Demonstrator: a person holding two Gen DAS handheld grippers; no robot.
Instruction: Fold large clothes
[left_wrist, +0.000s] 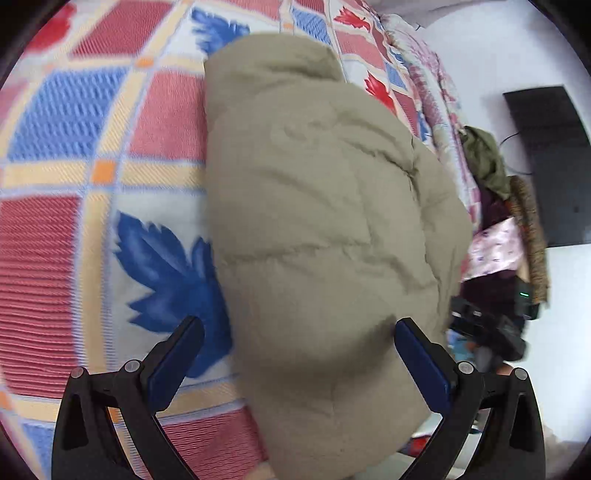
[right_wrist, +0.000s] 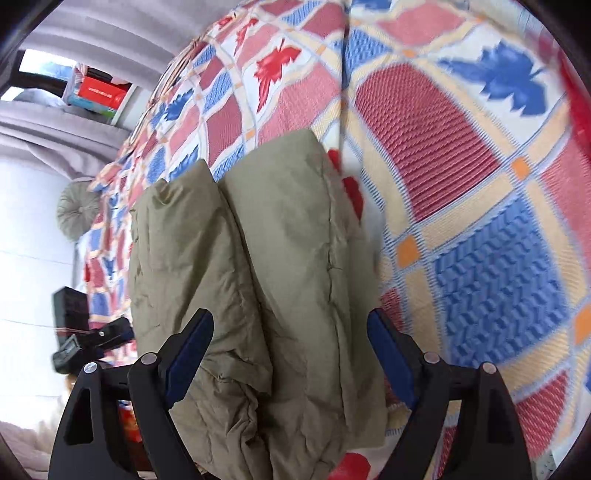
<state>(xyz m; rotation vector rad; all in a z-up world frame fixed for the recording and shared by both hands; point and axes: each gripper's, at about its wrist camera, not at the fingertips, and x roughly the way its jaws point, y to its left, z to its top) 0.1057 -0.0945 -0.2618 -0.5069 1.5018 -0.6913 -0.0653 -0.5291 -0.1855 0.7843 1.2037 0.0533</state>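
Note:
A padded khaki jacket (left_wrist: 325, 206) lies folded into a thick bundle on a bed with a red, blue and cream leaf-pattern blanket (left_wrist: 74, 155). My left gripper (left_wrist: 299, 328) is open, its jaws wide apart on either side of the bundle's near end. In the right wrist view the same jacket (right_wrist: 280, 258) shows as two folded layers side by side. My right gripper (right_wrist: 291, 321) is open, with its fingers spread around the bundle's near edge. Neither gripper pinches the cloth. The other gripper shows at the right edge of the left wrist view (left_wrist: 484, 332).
A pile of other clothes (left_wrist: 495, 206) sits at the bed's right edge, beside a dark panel (left_wrist: 550, 162) on a white wall. In the right wrist view a round grey cushion (right_wrist: 77, 214) and a shelf with a red box (right_wrist: 99, 92) lie beyond the bed (right_wrist: 498, 258).

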